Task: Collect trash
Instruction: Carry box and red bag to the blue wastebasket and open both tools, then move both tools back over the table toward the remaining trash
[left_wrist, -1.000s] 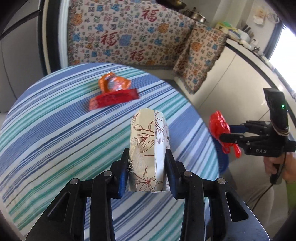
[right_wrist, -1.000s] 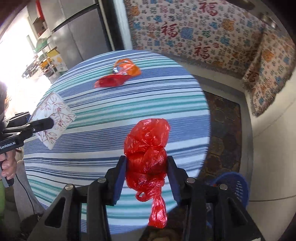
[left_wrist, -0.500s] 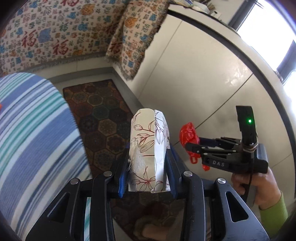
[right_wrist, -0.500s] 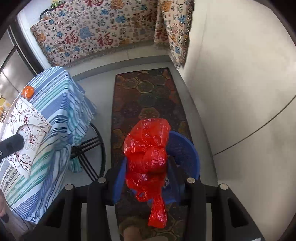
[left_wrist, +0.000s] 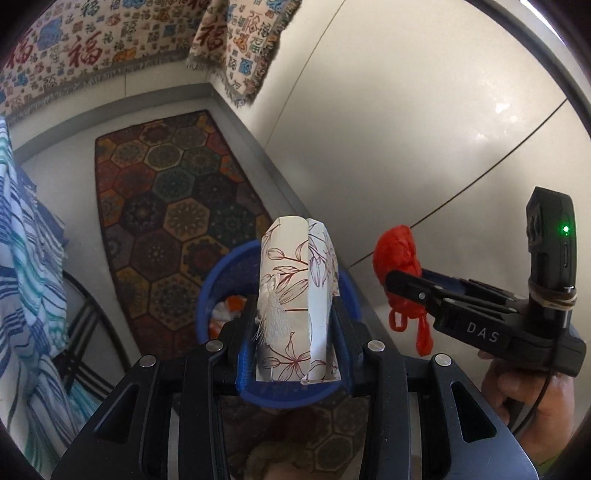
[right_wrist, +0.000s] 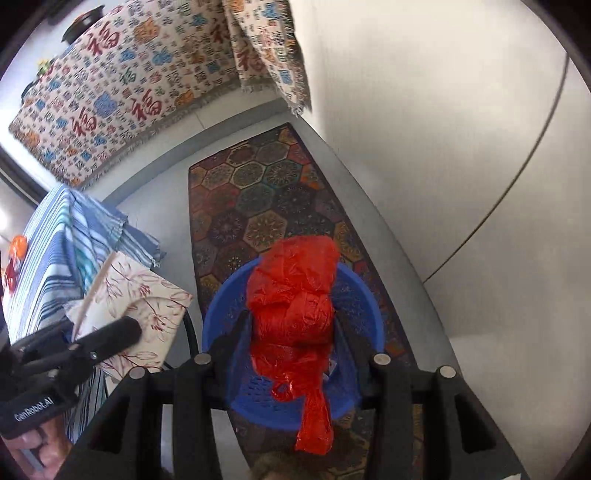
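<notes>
My left gripper is shut on a white floral paper packet with a small tassel, held upright over a blue plastic basket on the floor. The right gripper is shut on a knotted red plastic bag, which hangs directly above the same blue basket. In the left wrist view the right gripper with the red bag sits just right of the basket. Some crumpled trash lies inside the basket.
A patterned hexagon rug lies under the basket beside a pale wall. The striped tablecloth hangs at the left, with an orange wrapper on top. A person's hand grips the right handle.
Both grippers have swung away from the striped table and down toward the floor, carrying the packet and the red bag. The blue basket now lies right under both.
</notes>
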